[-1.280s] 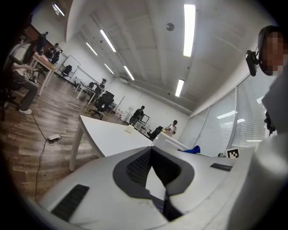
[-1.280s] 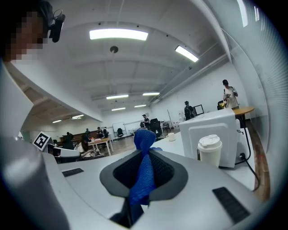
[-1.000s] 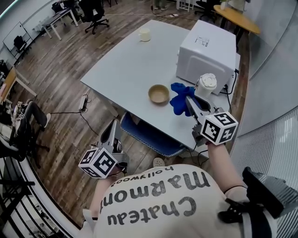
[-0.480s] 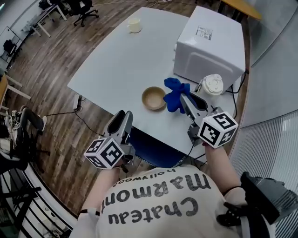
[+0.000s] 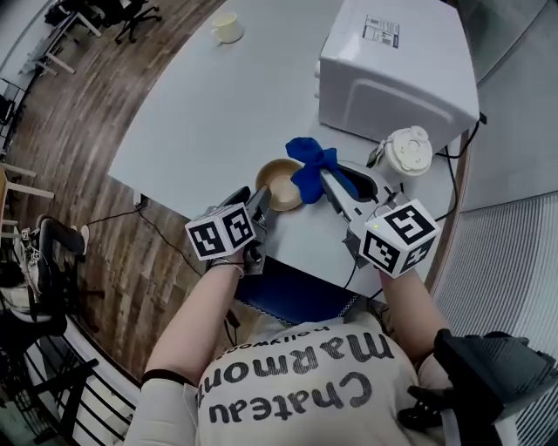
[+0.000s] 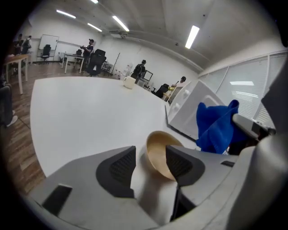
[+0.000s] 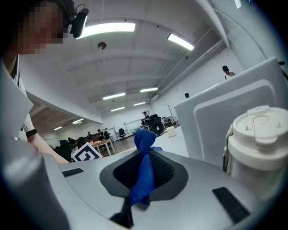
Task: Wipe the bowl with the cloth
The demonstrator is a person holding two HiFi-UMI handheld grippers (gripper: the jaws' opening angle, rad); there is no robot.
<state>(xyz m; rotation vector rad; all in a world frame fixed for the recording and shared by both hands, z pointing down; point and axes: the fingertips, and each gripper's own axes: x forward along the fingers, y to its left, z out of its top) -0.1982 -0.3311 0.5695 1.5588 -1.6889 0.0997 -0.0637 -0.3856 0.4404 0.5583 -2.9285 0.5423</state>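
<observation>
A tan wooden bowl [image 5: 279, 181] sits on the white table [image 5: 200, 113] near its front edge. My left gripper [image 5: 261, 199] reaches it from the front, and its jaws are opening. In the left gripper view the bowl [image 6: 158, 148] shows in the gap just beyond the pads, which do not press on it. My right gripper [image 5: 329, 180] is shut on a blue cloth [image 5: 309, 165], which hangs at the bowl's right rim. In the right gripper view the cloth [image 7: 144, 166] is pinched between the pads.
A white microwave [image 5: 397, 65] stands at the table's back right. A white lidded jug [image 5: 406, 153] is beside my right gripper. A cream cup [image 5: 227, 27] sits far back on the table. A blue-cushioned chair [image 5: 292, 292] is tucked under the front edge.
My left gripper has risen from below the table edge up to the bowl, and its jaws have opened. The right gripper, still holding the cloth, has shifted closer to the bowl.
</observation>
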